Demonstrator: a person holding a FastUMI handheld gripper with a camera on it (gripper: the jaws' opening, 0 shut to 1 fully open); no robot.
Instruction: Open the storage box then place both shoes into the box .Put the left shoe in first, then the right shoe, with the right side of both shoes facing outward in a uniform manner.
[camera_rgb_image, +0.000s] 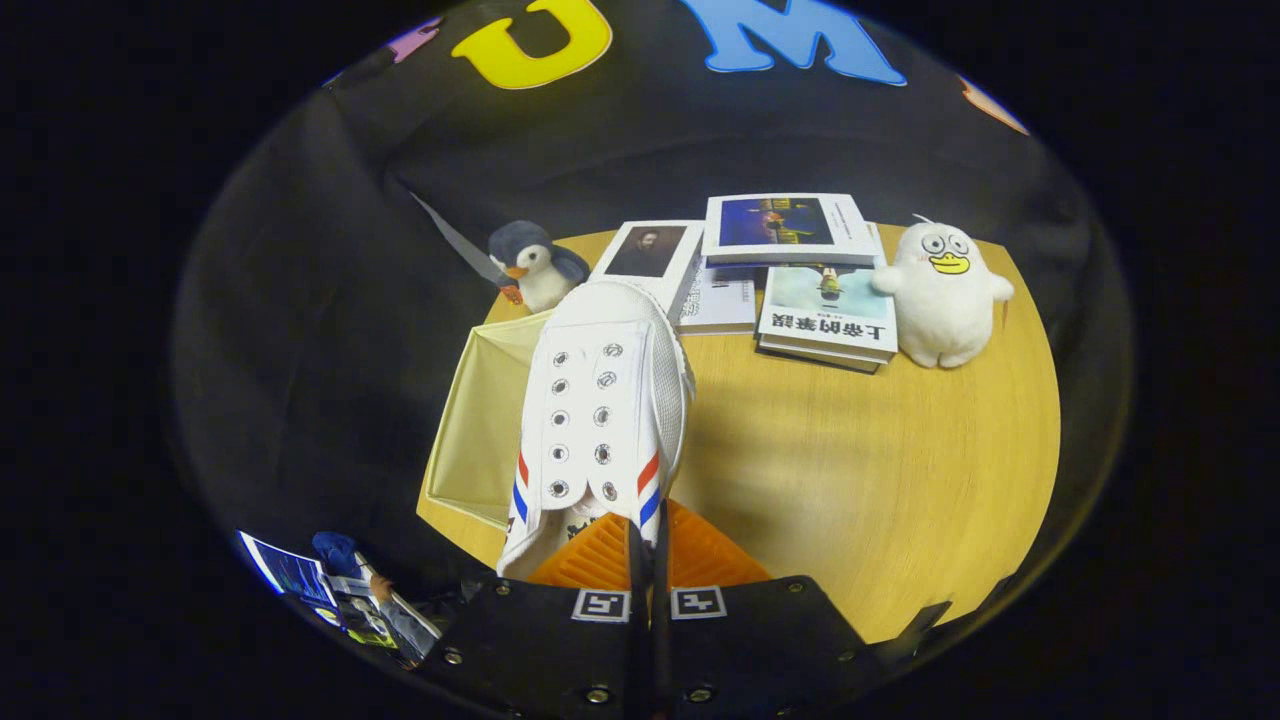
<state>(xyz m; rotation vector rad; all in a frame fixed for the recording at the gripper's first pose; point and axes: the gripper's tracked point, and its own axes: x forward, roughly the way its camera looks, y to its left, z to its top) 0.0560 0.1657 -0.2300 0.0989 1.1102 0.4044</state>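
The gripper is closed on a white shoe, its two fingers pinched together on the shoe's rear collar. The shoe juts forward from the fingers, toe pointing away, lace eyelets facing up, red and blue stripes on both sides near the heel.

The shoe hangs over the right wall of the box, a pale, open-topped box at the left end of the table. I cannot see whether another shoe already lies inside.

The grip looks thin: the fingers hold only soft fabric at the heel, so the long shoe could sag, swing or slip out if it is tilted quickly. The toe could also catch the box rim and drag or tip the box, which sits close to the table's edge. Turning the shoe the wrong way would leave the wrong side facing out.

The table is round, with a light wood top. Beyond the shoe lie several books, some stacked. A penguin toy stands behind the box, and a white duck toy stands right of the books. Black cloth walls surround the booth.
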